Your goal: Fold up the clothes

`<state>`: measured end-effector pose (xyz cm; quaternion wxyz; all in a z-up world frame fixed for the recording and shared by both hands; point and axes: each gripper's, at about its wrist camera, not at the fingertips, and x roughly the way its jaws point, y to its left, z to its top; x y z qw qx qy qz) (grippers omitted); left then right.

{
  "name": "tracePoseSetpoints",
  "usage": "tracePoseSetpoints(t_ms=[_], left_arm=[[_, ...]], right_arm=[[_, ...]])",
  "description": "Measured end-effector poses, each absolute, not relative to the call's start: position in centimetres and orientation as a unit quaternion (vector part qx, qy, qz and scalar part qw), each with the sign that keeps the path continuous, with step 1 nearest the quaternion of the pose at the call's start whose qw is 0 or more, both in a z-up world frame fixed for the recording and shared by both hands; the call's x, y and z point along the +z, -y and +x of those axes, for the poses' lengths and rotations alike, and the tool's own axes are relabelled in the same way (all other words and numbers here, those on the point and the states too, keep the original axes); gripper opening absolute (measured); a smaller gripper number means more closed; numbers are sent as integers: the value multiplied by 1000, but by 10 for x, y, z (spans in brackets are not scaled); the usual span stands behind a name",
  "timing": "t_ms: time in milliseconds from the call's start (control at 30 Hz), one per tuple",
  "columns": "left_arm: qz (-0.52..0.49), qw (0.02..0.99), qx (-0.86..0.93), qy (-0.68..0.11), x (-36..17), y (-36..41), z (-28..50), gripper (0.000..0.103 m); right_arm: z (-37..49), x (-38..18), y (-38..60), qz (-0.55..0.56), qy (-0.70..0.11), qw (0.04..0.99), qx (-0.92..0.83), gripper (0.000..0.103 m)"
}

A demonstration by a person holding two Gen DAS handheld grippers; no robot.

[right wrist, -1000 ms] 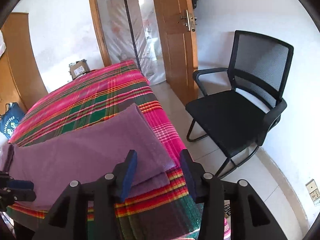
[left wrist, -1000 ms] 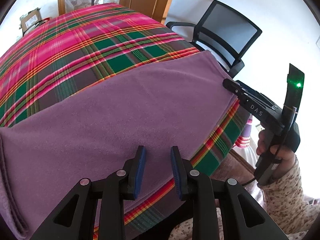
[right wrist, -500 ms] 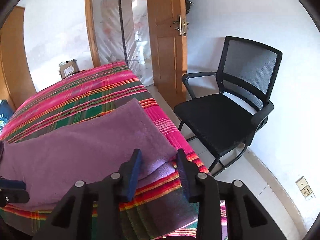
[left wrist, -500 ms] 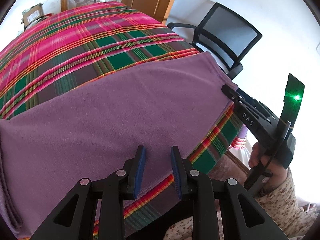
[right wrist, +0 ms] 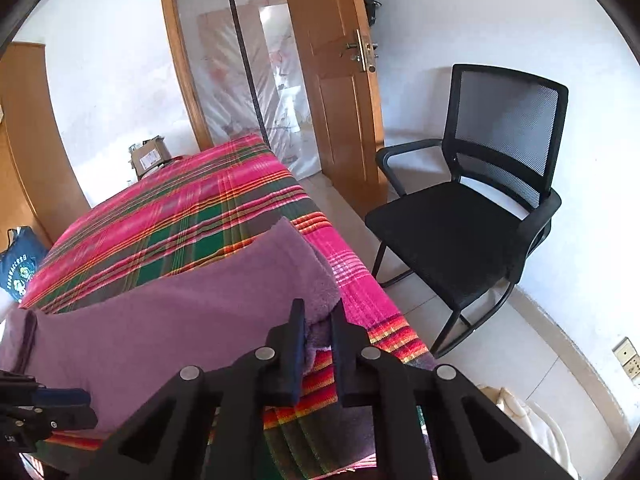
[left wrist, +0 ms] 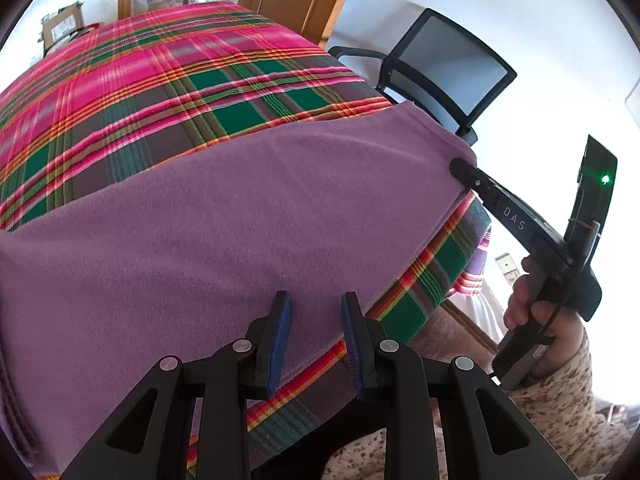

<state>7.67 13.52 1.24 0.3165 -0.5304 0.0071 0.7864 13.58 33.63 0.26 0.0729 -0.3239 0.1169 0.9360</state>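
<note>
A purple fleece garment (left wrist: 240, 220) lies folded flat across the near end of a bed with a pink and green plaid cover (left wrist: 160, 80). My left gripper (left wrist: 316, 320) hovers open over the garment's near edge, and its pads do not touch the cloth. My right gripper (right wrist: 319, 320) is at the garment's (right wrist: 180, 312) right corner; its jaws are closing, with the fluffy layered corner pinched between them. In the left wrist view the right gripper (left wrist: 460, 168) reaches in from the right with its tip on that corner, held by a hand (left wrist: 532, 304). The left gripper (right wrist: 40, 400) shows at the right wrist view's lower left.
A black mesh chair (right wrist: 460, 232) stands on the tiled floor right of the bed. Behind the bed are a wooden door (right wrist: 332, 80) and a cardboard box (right wrist: 150, 154). A blue bag (right wrist: 20, 264) sits at the far left. The bed's corner drops off just right of the garment.
My right gripper's jaws narrowed from wide apart to tight around the garment's right corner, edging in over it. The left gripper has kept still and open.
</note>
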Motion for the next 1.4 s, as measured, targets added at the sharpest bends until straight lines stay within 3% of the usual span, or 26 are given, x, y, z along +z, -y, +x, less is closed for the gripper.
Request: tracePoseSetpoints(t_ms=[300,633,1133,1400], left_arm=[[-534,321,782,-3,12,-135,75,27],[-539,333,774,6,11,-129,74,27],[-535,330,777,38,18,-106,71,27],[-510,309,797,98,37,-57,67,27]], right_arm=[[131,-5,-340,-342,-129,75,928,12],[140,43,-304,-281,-42,48,957,12],[149,90,-230,-242,-9,-63,968,12],[148,100,-183,-232,14,-119,965,12]])
